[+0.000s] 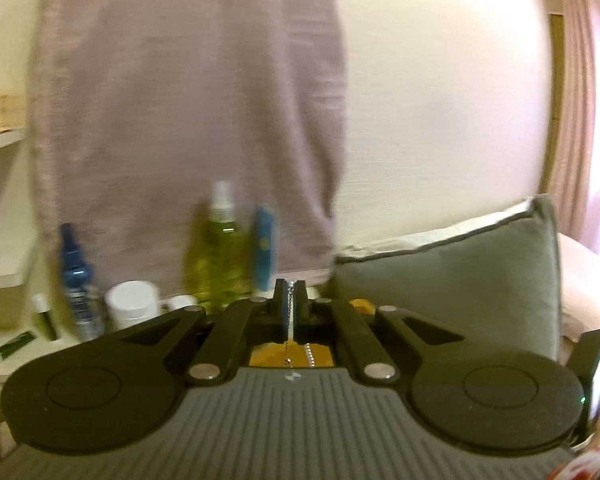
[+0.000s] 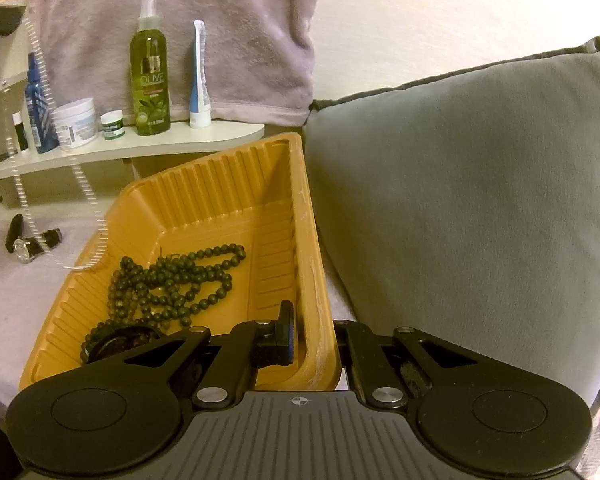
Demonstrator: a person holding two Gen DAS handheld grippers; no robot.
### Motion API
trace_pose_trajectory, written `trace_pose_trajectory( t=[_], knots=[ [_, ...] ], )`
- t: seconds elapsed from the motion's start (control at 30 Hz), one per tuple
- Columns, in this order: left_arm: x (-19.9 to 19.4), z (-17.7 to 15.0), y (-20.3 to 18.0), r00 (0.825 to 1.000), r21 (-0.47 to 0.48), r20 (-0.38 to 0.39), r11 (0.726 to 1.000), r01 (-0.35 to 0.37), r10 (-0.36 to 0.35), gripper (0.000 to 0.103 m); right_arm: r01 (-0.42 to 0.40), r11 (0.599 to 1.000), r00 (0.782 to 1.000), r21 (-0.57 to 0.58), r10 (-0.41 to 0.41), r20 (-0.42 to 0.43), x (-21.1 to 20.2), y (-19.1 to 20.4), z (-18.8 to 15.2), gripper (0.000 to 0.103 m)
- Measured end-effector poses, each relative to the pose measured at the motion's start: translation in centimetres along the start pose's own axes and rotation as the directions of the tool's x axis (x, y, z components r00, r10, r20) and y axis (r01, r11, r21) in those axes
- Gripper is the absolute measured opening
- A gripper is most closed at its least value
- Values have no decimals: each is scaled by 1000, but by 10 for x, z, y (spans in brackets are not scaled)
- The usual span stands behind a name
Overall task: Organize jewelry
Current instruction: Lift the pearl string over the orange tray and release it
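Note:
In the left wrist view my left gripper [image 1: 290, 294] is shut on a thin silver chain [image 1: 287, 350], which hangs down between the jaws over a patch of yellow tray [image 1: 266, 354]. In the right wrist view the same chain [image 2: 40, 80], blurred, dangles from the top left down to the tray's left rim. My right gripper [image 2: 312, 334] is shut on the right wall of the yellow ribbed tray [image 2: 204, 168], one finger [image 2: 286, 322] inside and the other hidden behind the wall. The tray is tipped up. A dark bead necklace [image 2: 180, 280] lies heaped inside it.
A wristwatch [image 2: 28, 244] lies on the lilac cloth left of the tray. Behind the tray, a pale shelf [image 2: 220, 138] carries an olive spray bottle [image 2: 150, 76], a white tube [image 2: 199, 76], a white jar [image 2: 76, 122] and a blue bottle [image 2: 38, 112]. A grey cushion [image 2: 460, 200] stands right.

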State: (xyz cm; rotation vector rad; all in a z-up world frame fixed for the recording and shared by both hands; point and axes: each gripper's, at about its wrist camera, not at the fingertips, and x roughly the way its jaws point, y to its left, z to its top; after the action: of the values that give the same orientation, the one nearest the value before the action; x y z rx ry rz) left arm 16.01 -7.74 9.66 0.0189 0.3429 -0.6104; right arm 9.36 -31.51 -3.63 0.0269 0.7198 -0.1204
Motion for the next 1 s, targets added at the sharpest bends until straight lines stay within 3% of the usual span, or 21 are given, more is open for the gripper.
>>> trace_pose_trajectory(
  t=[0.3, 0.53, 1.0],
  knots=[
    [26, 1, -41, 990, 3, -46, 991, 132, -131, 1, -7, 1000, 1000, 8, 7, 1, 1, -1, 1, 7],
    [45, -17, -50, 968, -38, -138, 978, 206, -209, 1, -8, 1000, 1000, 11, 8, 0, 1, -1, 0, 7],
    [78, -66, -41, 939, -52, -300, 986, 158, -166, 4, -9, 1000, 1000, 12, 9, -2, 3, -3, 1, 7]
  ],
)
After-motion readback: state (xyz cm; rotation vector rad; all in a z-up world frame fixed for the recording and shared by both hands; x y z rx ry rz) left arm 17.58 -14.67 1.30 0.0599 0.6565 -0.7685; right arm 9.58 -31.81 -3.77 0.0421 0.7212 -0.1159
